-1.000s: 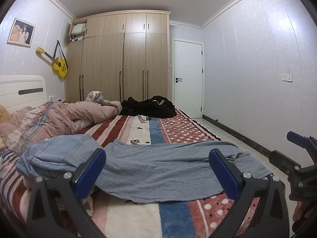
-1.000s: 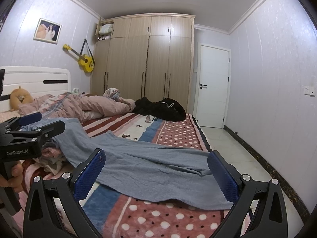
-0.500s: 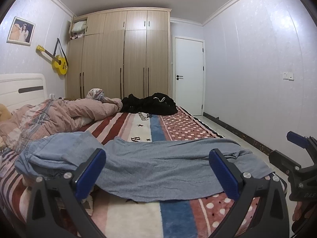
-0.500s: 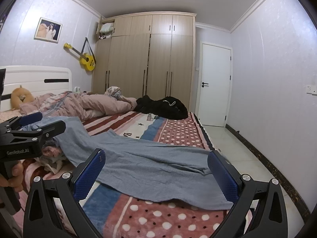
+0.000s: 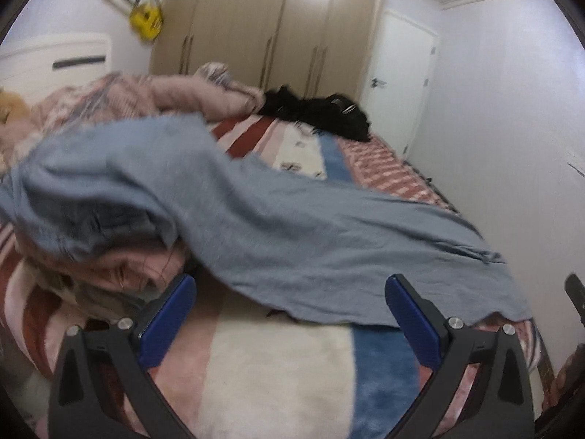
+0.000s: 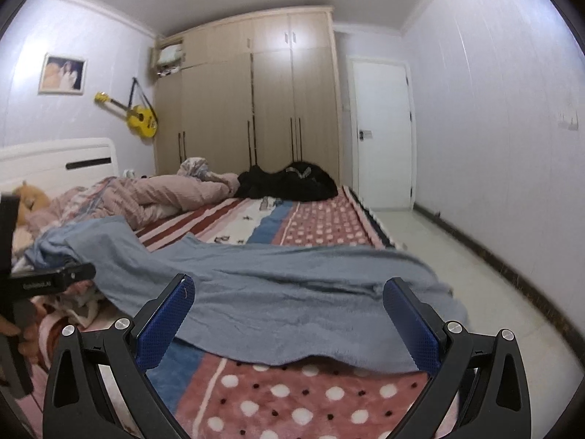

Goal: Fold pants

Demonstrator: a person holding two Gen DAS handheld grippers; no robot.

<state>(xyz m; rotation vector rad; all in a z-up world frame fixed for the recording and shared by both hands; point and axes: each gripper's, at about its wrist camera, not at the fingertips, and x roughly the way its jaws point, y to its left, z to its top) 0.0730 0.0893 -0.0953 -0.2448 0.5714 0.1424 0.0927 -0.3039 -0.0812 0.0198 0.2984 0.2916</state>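
Grey-blue pants (image 5: pixel 278 226) lie spread across the patterned bed, waist end bunched at the left on a pink quilt, legs running right to the bed's edge. They also show in the right wrist view (image 6: pixel 285 292). My left gripper (image 5: pixel 289 307) is open and empty, just short of the pants' near edge. My right gripper (image 6: pixel 287 311) is open and empty, its fingers either side of the leg end. The left gripper's body (image 6: pixel 40 281) shows at the left of the right wrist view.
A pink quilt (image 6: pixel 157 197) and a black garment pile (image 6: pixel 292 183) lie farther back on the bed. A white headboard (image 6: pixel 58 162) is at the left. The bed's right edge drops to a tiled floor (image 6: pixel 475 278). A wardrobe (image 6: pixel 256 102) and a door (image 6: pixel 382 135) stand behind.
Both grippers have moved forward and down toward the pants. The left wrist view has tilted and swung left, with motion blur. The pants have not moved.
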